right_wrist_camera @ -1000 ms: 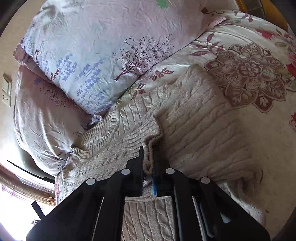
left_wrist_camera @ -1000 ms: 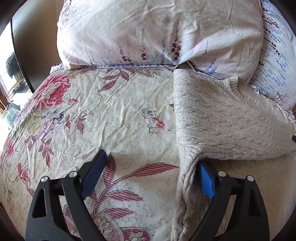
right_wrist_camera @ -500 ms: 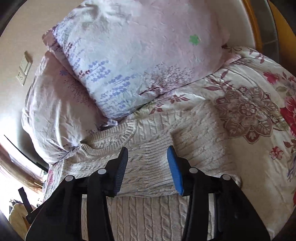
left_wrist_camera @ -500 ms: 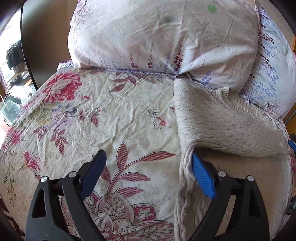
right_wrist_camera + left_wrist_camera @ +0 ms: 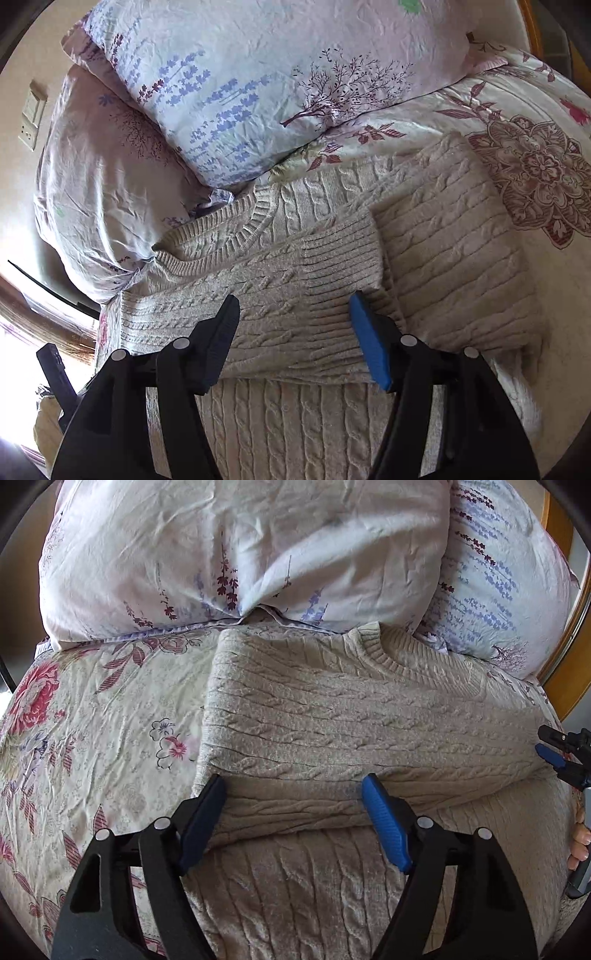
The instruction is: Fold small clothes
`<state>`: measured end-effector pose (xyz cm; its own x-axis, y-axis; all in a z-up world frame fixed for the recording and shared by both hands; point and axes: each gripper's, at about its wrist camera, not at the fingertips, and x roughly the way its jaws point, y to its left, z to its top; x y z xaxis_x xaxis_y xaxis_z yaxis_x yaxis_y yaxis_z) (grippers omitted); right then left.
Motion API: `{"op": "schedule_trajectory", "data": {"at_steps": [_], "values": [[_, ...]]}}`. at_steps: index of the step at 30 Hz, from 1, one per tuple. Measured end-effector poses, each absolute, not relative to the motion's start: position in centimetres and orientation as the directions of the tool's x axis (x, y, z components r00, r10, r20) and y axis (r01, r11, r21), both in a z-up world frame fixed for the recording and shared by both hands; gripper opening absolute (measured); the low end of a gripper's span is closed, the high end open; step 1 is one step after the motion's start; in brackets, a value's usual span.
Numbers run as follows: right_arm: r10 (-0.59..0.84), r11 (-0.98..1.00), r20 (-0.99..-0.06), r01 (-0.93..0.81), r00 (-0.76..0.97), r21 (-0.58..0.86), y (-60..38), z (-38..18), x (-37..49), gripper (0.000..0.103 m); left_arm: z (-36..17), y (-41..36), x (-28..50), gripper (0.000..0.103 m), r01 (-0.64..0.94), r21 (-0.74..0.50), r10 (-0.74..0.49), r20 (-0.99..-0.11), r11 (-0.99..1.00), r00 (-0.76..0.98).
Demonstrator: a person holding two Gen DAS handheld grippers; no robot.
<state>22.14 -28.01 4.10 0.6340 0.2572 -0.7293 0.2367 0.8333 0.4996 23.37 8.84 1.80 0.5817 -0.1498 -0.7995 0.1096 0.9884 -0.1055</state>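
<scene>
Two grippers are seen over a cable-knit sweater that is spread on a bed, its ribbed neckline lying just below the pillows. Nearest in the left wrist view, the left gripper is held wide apart above the sweater; its jaws have just been closing a little, yet nothing is clamped, and only the folded knit lies beneath the gap. The blue-padded fingers are set at the lower edge of a sleeve folded across the body, though contact with the knit cannot be told. In the right wrist view, the right gripper is likewise released: its jaws have just been opening, and the ribbed cuff of the folded sleeve is left lying flat ahead of the tips, free of both pads. Both tools are pitched downward toward the bed. The sweater is beige, thick and soft, with raised rope-like cables and fine ribbing at cuff and collar. At the right edge of the left view, the other gripper's tip and a few fingertips of a hand are glimpsed. Around the sweater, a creased floral bedsheet with red blooms is spread. Farthest off, two crumpled pillows printed with purple sprigs are propped at the head of the bed
</scene>
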Motion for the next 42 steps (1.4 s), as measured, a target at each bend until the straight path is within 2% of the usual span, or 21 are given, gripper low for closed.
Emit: {"op": "schedule_trajectory", "data": {"at_steps": [4,7,11,16,19,25,27,29,31,37,42], "values": [[0.27,0.839,-0.732,0.22,0.626,0.497,-27.9,4.0,22.4,0.068,1.7,8.6,23.5,0.076,0.11,-0.098,-0.144,-0.803,0.989,0.579],[0.325,0.804,-0.71,0.213,0.625,0.556,-28.9,4.7,21.0,0.068,2.6,9.7,22.0,0.076,0.131,-0.162,-0.208,-0.78,0.978,0.59],[0.322,0.803,-0.661,0.175,0.678,0.57,-32.1,6.8,15.9,0.073,4.6,12.9,17.2,0.085,0.169,-0.204,-0.265,-0.727,0.964,0.633],[0.345,0.784,-0.671,0.193,0.656,0.591,-35.5,5.9,8.8,0.075,3.7,17.3,12.3,0.085,0.169,-0.352,-0.381,-0.717,0.921,0.584],[0.359,0.753,-0.69,0.242,0.629,0.612,-36.5,4.2,6.0,0.073,2.4,18.8,10.4,0.079,0.131,-0.435,-0.431,-0.718,0.891,0.546],[0.423,0.693,-0.644,0.23,0.637,0.683,-36.4,2.8,2.1,0.059,1.6,18.8,6.9,0.068,0.141,-0.515,-0.503,-0.679,0.845,0.535],[0.471,0.674,-0.627,0.206,0.62,0.71,-35.8,2.4,1.4,0.045,1.5,18.3,5.7,0.062,0.162,-0.518,-0.518,-0.675,0.84,0.525],[0.503,0.663,-0.613,0.183,0.609,0.726,-35.1,2.1,0.7,0.038,1.3,17.4,4.6,0.052,0.191,-0.521,-0.538,-0.675,0.832,0.505],[0.541,0.643,-0.582,0.148,0.607,0.751,-34.5,2.0,-0.2,0.036,1.1,16.5,3.4,0.044,0.224,-0.529,-0.565,-0.673,0.819,0.478],[0.629,0.578,-0.492,0.061,0.602,0.814,-33.0,1.6,-2.5,0.029,0.6,15.4,0.6,0.041,0.252,-0.564,-0.61,-0.642,0.786,0.465],[0.66,0.556,-0.458,0.022,0.596,0.831,-32.2,1.6,-3.9,0.024,0.2,15.6,-0.5,0.033,0.242,-0.613,-0.647,-0.614,0.752,0.453]]}}
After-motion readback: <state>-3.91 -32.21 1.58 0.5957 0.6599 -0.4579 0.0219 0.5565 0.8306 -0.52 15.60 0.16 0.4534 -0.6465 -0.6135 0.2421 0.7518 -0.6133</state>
